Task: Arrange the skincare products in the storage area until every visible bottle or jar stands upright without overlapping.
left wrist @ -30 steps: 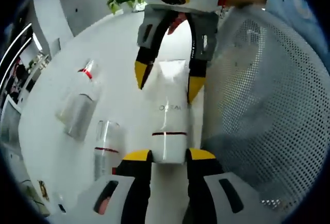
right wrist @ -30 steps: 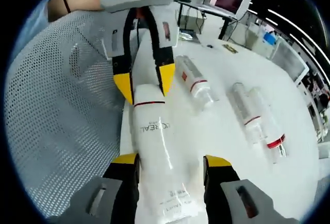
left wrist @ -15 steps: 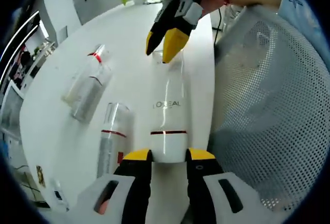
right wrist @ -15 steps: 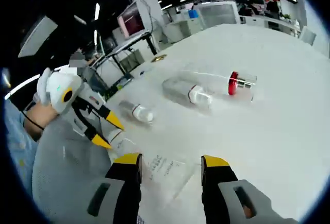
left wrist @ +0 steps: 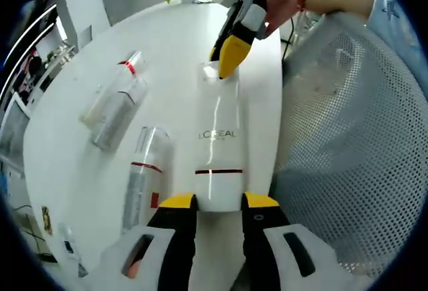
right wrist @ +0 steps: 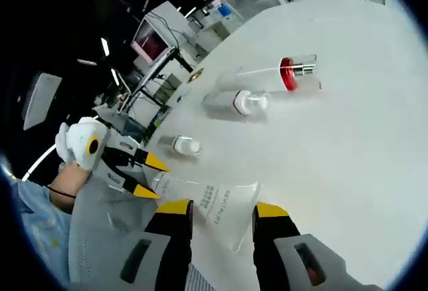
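Right gripper [left wrist: 227, 63] has pulled back from wrapping the bottle's far end since a second ago and now sits at that end. In the right gripper view the bottle's base lies between its fingers [right wrist: 175, 208]; they look closed on it, not certain.

Left gripper [left wrist: 219, 203] is clamped on the cap end of the white bottle [left wrist: 219, 140], which lies flat along the edge of the tabletop [left wrist: 167, 50], next to the mesh basket [left wrist: 348, 137].

Three more clear bottles lie on their sides: one with a red band [left wrist: 117, 107], one just beside the held bottle [left wrist: 142, 177], and a pump bottle with a red collar [right wrist: 294, 77] farther off.

Step in hand, my read: two-handed grip to stand the white bottle up. Next move calls for tipping it onto its base, clear of the tabletop's edge and the neighbouring bottle, then releasing. The others are still to do.
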Demonstrator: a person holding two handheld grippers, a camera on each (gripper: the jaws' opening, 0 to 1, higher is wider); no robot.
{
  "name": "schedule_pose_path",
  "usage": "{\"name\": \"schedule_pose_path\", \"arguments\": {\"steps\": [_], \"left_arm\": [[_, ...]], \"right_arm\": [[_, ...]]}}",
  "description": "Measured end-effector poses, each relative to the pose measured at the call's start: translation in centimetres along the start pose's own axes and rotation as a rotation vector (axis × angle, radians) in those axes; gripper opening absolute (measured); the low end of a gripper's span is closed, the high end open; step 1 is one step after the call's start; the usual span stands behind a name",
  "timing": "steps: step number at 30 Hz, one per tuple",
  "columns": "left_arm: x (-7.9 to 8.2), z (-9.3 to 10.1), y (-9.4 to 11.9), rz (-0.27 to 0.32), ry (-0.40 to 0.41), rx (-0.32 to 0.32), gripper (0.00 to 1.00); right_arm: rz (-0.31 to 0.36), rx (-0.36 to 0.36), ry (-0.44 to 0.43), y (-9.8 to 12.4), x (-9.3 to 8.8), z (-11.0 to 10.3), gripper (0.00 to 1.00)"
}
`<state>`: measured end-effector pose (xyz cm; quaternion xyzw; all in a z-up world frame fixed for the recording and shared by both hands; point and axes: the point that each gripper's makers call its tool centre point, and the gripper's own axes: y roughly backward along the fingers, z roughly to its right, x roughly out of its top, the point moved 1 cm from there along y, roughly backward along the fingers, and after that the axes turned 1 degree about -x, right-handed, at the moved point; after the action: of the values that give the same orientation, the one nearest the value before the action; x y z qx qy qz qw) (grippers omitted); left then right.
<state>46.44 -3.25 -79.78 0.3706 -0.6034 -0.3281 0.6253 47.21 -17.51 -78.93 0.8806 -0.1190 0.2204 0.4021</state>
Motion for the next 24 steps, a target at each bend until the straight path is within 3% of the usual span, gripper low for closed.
{"name": "schedule_pose_path", "arguments": {"steps": [9,17,20,24], "left_arm": [[-0.2,0.1,-0.2,-0.011,0.027,-0.013,0.27],[-0.1,0.1,-0.2,-0.005,0.042,-0.006,0.27],[-0.1,0.1,-0.2,-0.004,0.047,-0.005,0.27],[-0.1,0.1,-0.2,-0.003,0.054,-0.005,0.27]], "right_arm": [[0.012,0.011,-0.149,-0.4,0.3,0.3,0.22],[0.087,0.035,-0.131,0.1,1.9,-0.7,0.18],[0.160,0.093,-0.194,0.6,3.2,-1.3,0.12],[0.243,0.231,-0.267,1.2,4.6,-3.5,0.05]]}}
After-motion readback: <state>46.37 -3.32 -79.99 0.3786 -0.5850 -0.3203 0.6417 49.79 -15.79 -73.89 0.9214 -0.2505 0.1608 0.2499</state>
